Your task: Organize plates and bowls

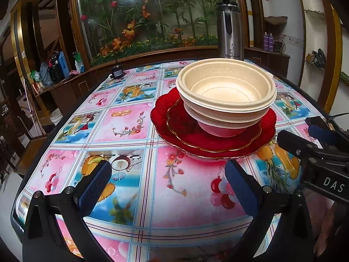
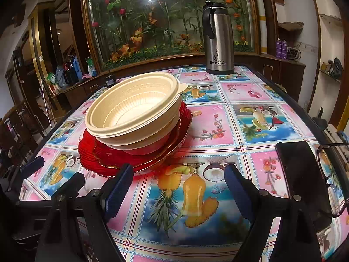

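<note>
One stack stands on the patterned table (image 1: 130, 122): a large red plate (image 1: 161, 128), a smaller gold-rimmed red plate (image 1: 185, 128), a pink bowl (image 1: 220, 131), and nested cream bowls (image 1: 224, 87) on top, tilted a little. The right wrist view shows the same stack (image 2: 130, 109) at centre left. My left gripper (image 1: 168, 185) is open just short of the plates' near rim, nothing between its blue pads (image 1: 96, 185). My right gripper (image 2: 177, 190) is open over bare tablecloth, to the right of the stack; its left pad (image 2: 118, 190) is close to the plate rim.
A steel thermos jug (image 2: 218, 41) stands at the far edge of the table. A black phone (image 2: 303, 174) and a pair of glasses (image 2: 329, 174) lie at the right edge. A small black object (image 1: 116, 72) sits at the far left corner. A glass plant display rises behind.
</note>
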`<state>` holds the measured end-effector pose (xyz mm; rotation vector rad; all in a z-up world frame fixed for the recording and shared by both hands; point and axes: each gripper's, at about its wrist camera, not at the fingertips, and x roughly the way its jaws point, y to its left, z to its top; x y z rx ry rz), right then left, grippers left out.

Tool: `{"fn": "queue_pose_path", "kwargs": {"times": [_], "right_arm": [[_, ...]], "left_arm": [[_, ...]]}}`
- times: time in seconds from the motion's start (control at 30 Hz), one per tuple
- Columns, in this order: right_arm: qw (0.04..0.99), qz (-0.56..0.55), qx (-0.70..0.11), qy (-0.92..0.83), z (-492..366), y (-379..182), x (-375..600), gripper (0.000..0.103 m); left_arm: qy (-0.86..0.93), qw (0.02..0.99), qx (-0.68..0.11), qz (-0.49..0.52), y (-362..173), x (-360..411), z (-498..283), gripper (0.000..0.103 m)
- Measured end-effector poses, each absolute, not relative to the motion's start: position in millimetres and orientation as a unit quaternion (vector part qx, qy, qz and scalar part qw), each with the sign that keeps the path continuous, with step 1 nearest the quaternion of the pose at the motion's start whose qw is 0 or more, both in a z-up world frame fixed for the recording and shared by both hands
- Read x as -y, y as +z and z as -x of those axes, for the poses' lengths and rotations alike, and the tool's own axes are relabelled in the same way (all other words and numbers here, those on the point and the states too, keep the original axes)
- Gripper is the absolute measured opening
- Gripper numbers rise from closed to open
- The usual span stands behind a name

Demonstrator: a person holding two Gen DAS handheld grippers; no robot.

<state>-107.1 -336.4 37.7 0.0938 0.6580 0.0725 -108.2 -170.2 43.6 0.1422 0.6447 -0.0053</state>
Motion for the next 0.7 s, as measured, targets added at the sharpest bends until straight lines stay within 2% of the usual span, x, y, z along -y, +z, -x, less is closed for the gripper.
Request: {"fn": "queue_pose_path", "kwargs": {"times": [0.7], "right_arm": [[0.944,-0.035,-0.326,0.036,105.5,37.6,332.9,0.087]], "left_arm": [[0.018,0.944,-0.317,-0.086,42.1,169.9,108.8,0.103]]}}
